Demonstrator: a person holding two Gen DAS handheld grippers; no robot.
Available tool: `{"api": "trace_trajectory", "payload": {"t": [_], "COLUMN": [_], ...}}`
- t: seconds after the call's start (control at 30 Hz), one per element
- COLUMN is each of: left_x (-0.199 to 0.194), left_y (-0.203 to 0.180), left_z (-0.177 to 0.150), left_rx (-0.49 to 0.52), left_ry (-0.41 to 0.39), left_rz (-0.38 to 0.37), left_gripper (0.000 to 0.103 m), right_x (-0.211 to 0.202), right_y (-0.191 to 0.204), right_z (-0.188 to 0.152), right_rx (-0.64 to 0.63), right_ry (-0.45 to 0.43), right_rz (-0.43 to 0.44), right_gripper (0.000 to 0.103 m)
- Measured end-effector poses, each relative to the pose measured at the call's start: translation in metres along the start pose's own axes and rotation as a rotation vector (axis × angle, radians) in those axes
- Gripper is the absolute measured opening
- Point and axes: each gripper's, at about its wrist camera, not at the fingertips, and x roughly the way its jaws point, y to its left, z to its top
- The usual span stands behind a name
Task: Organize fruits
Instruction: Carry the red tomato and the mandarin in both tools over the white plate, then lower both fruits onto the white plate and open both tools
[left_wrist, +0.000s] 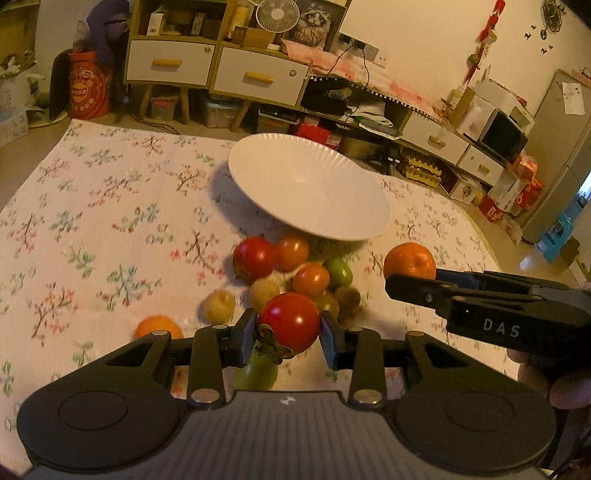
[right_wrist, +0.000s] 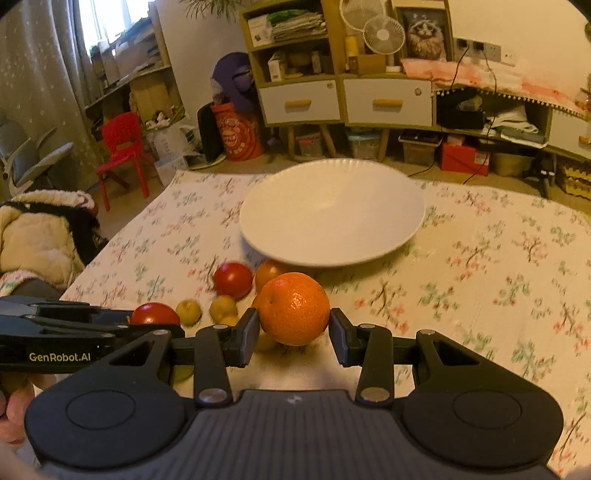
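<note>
Left tongs (left_wrist: 288, 334) are up off the surface (left_wrist: 110, 206), pinching a red tomato (left_wrist: 290, 321) between the two pads, its dried calyx hanging at the lower left; right tongs (right_wrist: 293, 332) are level beside them, clamped on an orange (right_wrist: 293, 308); in the left wrist view the right tool reaches in from the right with that orange at its tip, and in the right wrist view the left tool enters from the left edge with the tomato. Ahead sits the white plate (left_wrist: 310, 184), nothing on it, on the floral cloth; between the tongs and the plate lies the loose pile of fruit (left_wrist: 295, 273): red and orange tomatoes, green ones, small yellowish ones; a second orange (left_wrist: 157, 326) sits apart to the left; a green fruit (left_wrist: 258, 371) lies directly under the left tongs.
</note>
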Motion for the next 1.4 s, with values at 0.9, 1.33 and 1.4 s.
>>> {"api": "trace_trajectory", "payload": {"t": [0.9,1.33,1.4], "left_x": [0.099,0.113,0.115], "left_y": [-0.029,-0.033,-0.033], "left_z": [0.068,0.075,0.076], "left_rx": [0.225,0.300,0.316], "left_ry": [-0.043,-0.028,-0.026], "left_rz": [0.066,0.118,0.125], "left_gripper": [0.028,0.028,0.028], "right_x": [0.074,0.083,0.084], "right_y": [-0.045,-0.053,-0.052], "right_z": [0.063,0.067,0.067], "right_rx": [0.004,-0.040,-0.042], "right_ry": [0.029,0.057,0.057], "right_rz": [-0.035,-0.059,-0.060], "right_gripper": [0.037,0.038,0.038]}}
